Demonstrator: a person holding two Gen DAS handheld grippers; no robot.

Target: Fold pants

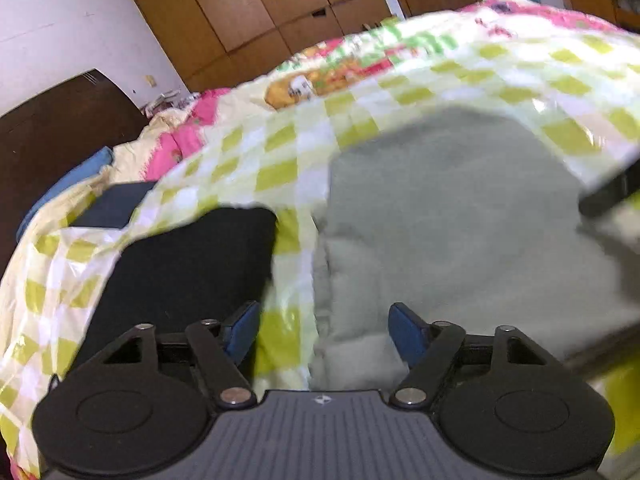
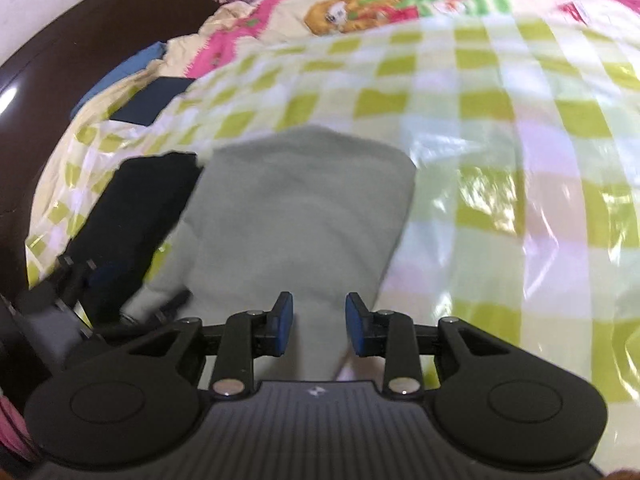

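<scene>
Grey pants (image 1: 440, 208) lie folded into a compact pad on the green-checked plastic sheet (image 1: 280, 152) over the bed. My left gripper (image 1: 324, 320) hangs open and wide just above the pad's near left edge, with nothing between its blue pads. The right wrist view has the same grey pants (image 2: 304, 200) under my right gripper (image 2: 320, 320), whose jaws stand partly apart above the near end of the cloth without pressing on it. A blurred dark piece at the right edge of the left wrist view may be the right gripper.
A folded black garment (image 1: 188, 264) (image 2: 136, 200) lies just left of the grey pants. A dark blue folded item (image 1: 112, 204) and a blue pillow (image 1: 68, 184) sit by the dark headboard (image 1: 52, 128). A pink cartoon quilt (image 2: 352, 8) covers the far bed. Wooden wardrobes (image 1: 248, 12) stand behind.
</scene>
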